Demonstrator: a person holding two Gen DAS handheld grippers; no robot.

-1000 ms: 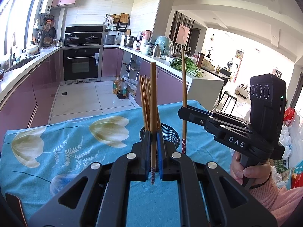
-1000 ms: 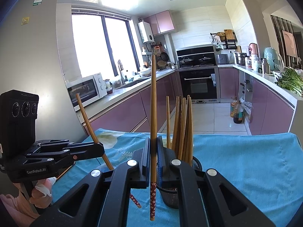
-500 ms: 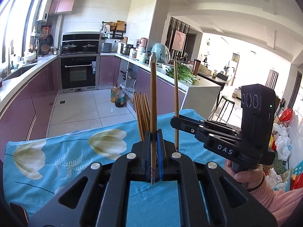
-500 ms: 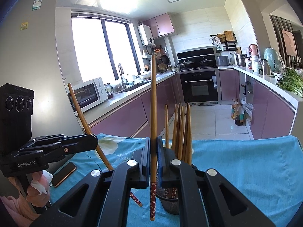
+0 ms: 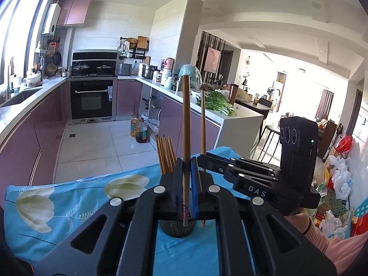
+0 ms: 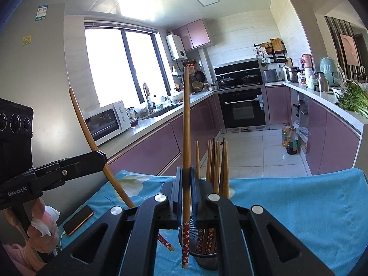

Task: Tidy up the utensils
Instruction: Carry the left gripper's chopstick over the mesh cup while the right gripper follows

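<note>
Both grippers are up over the blue flowered cloth (image 5: 69, 197) that covers the counter, each clenched on a single wooden chopstick.

The left gripper (image 5: 186, 177) grips its chopstick (image 5: 185, 124) upright between its blue-lined pads. The patterned red end of the stick hangs down below the pads, right over the mouth of the black mesh holder (image 5: 178, 228). From the right wrist view this same stick (image 6: 92, 142) leans to one side, its red tip close to the cloth and just beside the holder.

The right gripper (image 6: 186, 181) grasps the other chopstick (image 6: 186, 138), also standing upright, with its flowered red end hanging in front of the holder (image 6: 202, 248); whether the tip is above the rim or just outside it I cannot tell. In the left wrist view that stick (image 5: 203, 124) stands just to the right of the left one, its lower tip showing beside the holder.

A bundle of chopsticks (image 6: 217, 163) already stands in the holder, thin ends up and fanned slightly, patterned ends down inside the mesh. The bundle (image 5: 166, 154) shows just left of the left gripper's stick.

A phone (image 6: 78, 219) lies on the cloth near the hand (image 6: 42, 232) holding the left gripper.
</note>
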